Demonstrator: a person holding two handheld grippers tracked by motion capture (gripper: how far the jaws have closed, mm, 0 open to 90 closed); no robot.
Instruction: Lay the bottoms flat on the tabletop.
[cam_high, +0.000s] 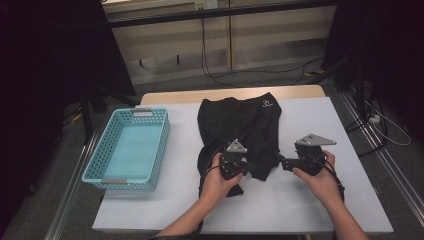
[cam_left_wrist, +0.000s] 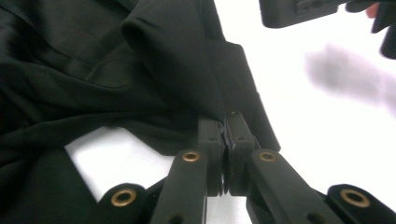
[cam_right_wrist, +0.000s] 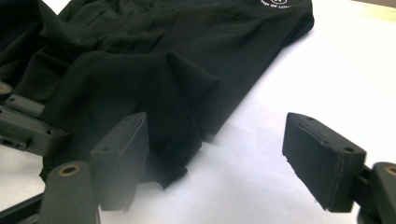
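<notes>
A black garment (cam_high: 240, 127) lies spread on the white table (cam_high: 325, 125), its near hem rumpled. The left hand-held gripper (cam_left_wrist: 227, 135) has its 2 jaws pinched together on a fold of that hem. The right hand-held gripper (cam_right_wrist: 215, 158) stands wide at the garment's near right corner, cloth just beside 1 jaw, not clamped. A turquoise basket (cam_high: 107, 150) sits left, well apart.

Right claw (cam_right_wrist: 224, 158) open, black garment (cam_right_wrist: 154, 79) edge between jaws, untouched.
</notes>
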